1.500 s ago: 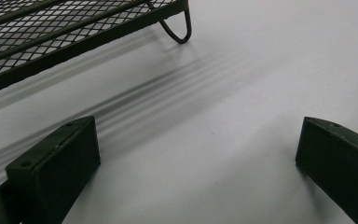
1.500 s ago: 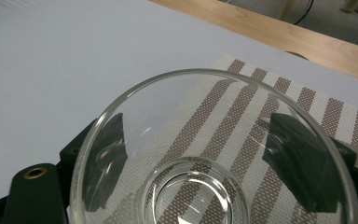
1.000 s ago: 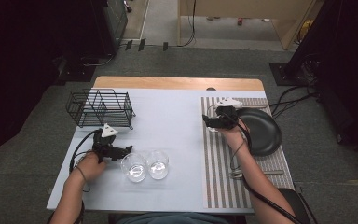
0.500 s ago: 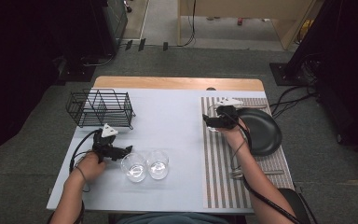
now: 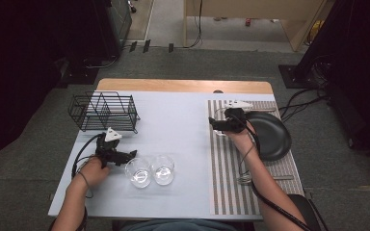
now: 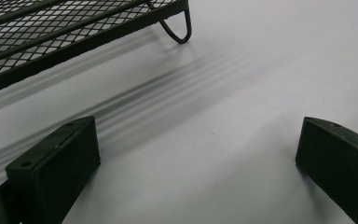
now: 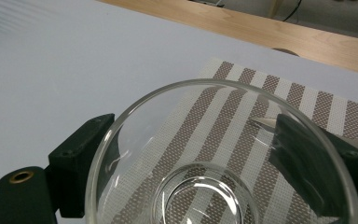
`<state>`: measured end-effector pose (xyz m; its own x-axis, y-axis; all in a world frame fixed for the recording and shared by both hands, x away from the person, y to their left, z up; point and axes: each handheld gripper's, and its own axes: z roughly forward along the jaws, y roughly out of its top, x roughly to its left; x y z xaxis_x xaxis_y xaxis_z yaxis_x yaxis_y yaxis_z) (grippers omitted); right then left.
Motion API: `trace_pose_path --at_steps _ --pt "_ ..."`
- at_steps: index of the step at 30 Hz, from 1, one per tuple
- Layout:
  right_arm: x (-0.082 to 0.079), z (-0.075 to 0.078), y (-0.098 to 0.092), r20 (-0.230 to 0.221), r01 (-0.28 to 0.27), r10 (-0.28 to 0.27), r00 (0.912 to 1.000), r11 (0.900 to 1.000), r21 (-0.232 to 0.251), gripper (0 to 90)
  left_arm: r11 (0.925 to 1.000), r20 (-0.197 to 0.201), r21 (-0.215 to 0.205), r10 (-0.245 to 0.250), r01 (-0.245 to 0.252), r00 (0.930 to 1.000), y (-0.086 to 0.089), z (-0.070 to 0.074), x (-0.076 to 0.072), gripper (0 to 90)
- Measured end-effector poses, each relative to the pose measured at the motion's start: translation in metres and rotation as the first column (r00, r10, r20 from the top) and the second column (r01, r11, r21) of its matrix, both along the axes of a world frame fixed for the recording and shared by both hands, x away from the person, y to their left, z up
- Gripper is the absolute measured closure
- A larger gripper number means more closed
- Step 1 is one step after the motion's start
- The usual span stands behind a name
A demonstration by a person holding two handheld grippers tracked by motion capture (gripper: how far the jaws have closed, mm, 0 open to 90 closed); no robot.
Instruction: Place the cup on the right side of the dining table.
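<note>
My right gripper point(image 5: 215, 124) point(image 7: 193, 122) is shut on a clear glass point(image 7: 205, 186), one jaw on each side of its wall, over the far left corner of the brown-striped mat point(image 5: 226, 183) point(image 7: 242, 93). Two more clear glasses point(image 5: 138, 172) point(image 5: 163, 168) stand side by side near the front of the white table top. My left gripper point(image 5: 131, 155) point(image 6: 198, 130) rests just left of them, open, with bare table between its jaws.
A black wire rack point(image 5: 103, 112) point(image 6: 65, 28) stands at the back left, close ahead of the left gripper. A black plate point(image 5: 270, 137) lies on the mat, right of the right hand. Cutlery point(image 5: 243, 180) lies on the mat near the front.
</note>
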<state>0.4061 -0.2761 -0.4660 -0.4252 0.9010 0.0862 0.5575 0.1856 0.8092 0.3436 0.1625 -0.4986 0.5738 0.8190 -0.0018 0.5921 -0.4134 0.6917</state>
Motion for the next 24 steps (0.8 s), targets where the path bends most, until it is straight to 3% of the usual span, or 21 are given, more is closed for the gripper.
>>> trace_pose_path --at_steps 24 --pt "-0.004 0.012 -0.001 0.017 0.007 -0.007 0.9998 1.000 -0.008 14.2 1.0000 0.000 0.000 0.000 0.000 1.0000 0.000 0.000 0.000 0.0"
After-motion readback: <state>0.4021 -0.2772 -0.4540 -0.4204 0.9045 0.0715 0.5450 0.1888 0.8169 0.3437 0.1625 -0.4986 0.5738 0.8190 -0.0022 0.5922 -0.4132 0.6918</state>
